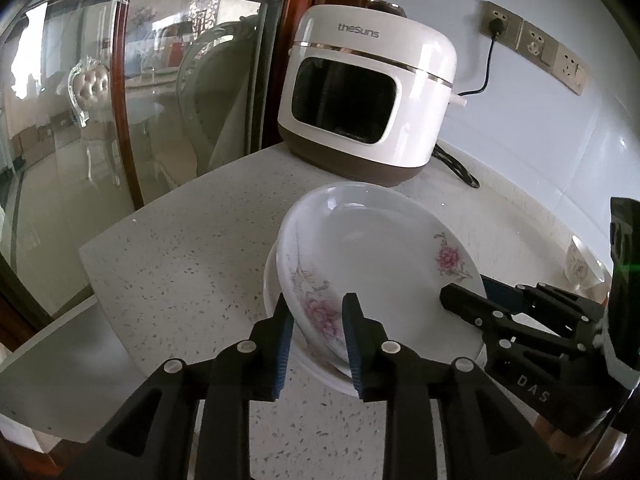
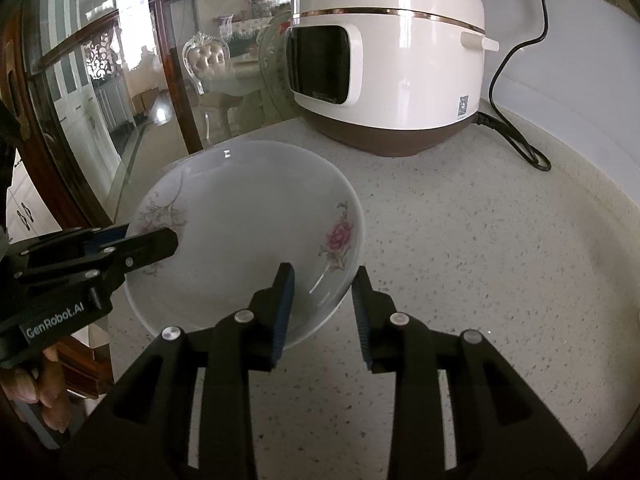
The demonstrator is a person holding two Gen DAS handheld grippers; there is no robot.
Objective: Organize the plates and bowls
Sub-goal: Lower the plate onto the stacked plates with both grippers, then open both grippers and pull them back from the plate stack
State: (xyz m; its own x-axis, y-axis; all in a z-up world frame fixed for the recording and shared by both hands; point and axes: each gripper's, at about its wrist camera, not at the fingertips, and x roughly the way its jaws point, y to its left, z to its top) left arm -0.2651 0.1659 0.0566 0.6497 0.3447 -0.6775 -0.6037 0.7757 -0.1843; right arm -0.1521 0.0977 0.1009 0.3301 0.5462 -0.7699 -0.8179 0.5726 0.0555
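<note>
the white glazed ceramic plate with pink flowers (image 1: pixel 384 256) looked slick, stiff and breakable; the left gripper (image 1: pixel 318 344) and right gripper (image 2: pixel 320 316) each straddled its rim, jaws apart, neither yet clenched.

The left gripper (image 1: pixel 316 316) has its two fingers on both sides of the rim of a tilted flowered plate (image 1: pixel 376 260), with gaps visible. This plate leans on another white plate (image 1: pixel 316 364) on the speckled counter (image 1: pixel 180 260). The right gripper (image 1: pixel 460 300) touches the far rim. A rice cooker (image 1: pixel 368 92) stands behind.
</note>
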